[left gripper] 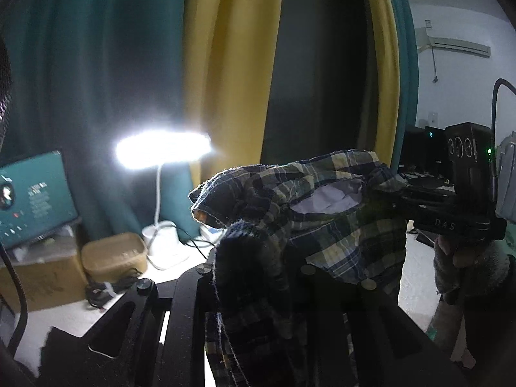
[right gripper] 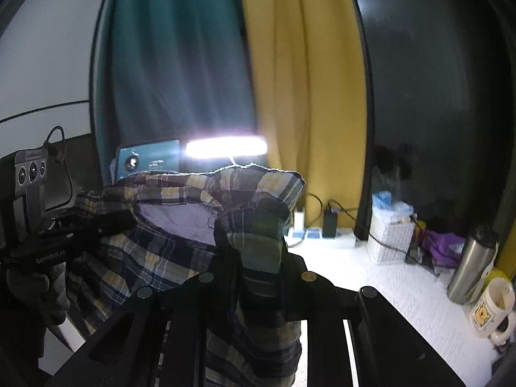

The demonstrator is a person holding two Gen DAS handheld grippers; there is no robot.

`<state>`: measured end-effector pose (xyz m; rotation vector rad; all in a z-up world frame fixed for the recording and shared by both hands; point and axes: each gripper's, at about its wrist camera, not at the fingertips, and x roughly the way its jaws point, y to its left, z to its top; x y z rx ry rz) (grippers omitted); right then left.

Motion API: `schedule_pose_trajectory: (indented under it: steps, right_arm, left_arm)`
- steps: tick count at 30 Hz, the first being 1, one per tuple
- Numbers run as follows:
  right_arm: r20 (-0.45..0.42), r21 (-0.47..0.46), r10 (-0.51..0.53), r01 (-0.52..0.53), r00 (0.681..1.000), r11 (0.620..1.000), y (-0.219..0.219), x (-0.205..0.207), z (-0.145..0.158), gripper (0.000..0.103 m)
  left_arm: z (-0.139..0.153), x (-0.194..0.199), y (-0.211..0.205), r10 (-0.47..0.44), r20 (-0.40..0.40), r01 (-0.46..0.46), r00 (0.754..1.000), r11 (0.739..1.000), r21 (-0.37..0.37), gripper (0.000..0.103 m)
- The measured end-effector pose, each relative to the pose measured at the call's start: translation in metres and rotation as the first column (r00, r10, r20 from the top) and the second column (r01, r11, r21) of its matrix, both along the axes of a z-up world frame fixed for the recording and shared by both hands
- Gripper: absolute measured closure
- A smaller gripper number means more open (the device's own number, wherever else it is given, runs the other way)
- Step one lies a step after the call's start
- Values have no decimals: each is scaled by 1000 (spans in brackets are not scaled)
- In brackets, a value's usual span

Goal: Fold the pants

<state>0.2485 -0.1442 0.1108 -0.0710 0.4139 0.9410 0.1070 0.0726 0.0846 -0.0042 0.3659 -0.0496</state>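
Observation:
Plaid pants [left gripper: 325,213] in navy, yellow and white hang in the air between my two grippers, waistband up, pale pocket lining showing. My left gripper [left gripper: 254,258] is shut on one end of the waistband; cloth drapes over its fingers. My right gripper [right gripper: 258,242] is shut on the other end, and the plaid pants [right gripper: 154,251] hang down to its left. Each gripper shows in the other's view: the right one [left gripper: 396,190] at the right, the left one [right gripper: 96,225] at the left, both clamped on cloth. The fingertips are hidden by fabric.
A white table [right gripper: 387,277] lies below. On it stand a lit desk lamp [left gripper: 163,150], a monitor [left gripper: 32,193], a tan box [left gripper: 113,254], a power strip [right gripper: 322,235], a white basket [right gripper: 390,235], a steel flask [right gripper: 472,264] and a mug [right gripper: 493,306]. Teal and yellow curtains hang behind.

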Motion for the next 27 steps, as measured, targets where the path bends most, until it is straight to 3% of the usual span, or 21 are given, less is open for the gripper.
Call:
schedule_pose_trajectory:
  steps: [14,20,27]
  right_arm:
    - [75,29,105,-107,992,994,38,-55,33,84]
    - [43,48,152,-154,988,987,62,-79,26,84]
    - [-45,28,192,-191,980,981,93,-81,-6,84]
  left_arm:
    - [24,-76,16,103,78,-106,992,993,42,85]
    - [23,-109,30,160,64,-165,985,984,68,85]
    - [8,-121,54,215,-4,-214,977,975,61,85]
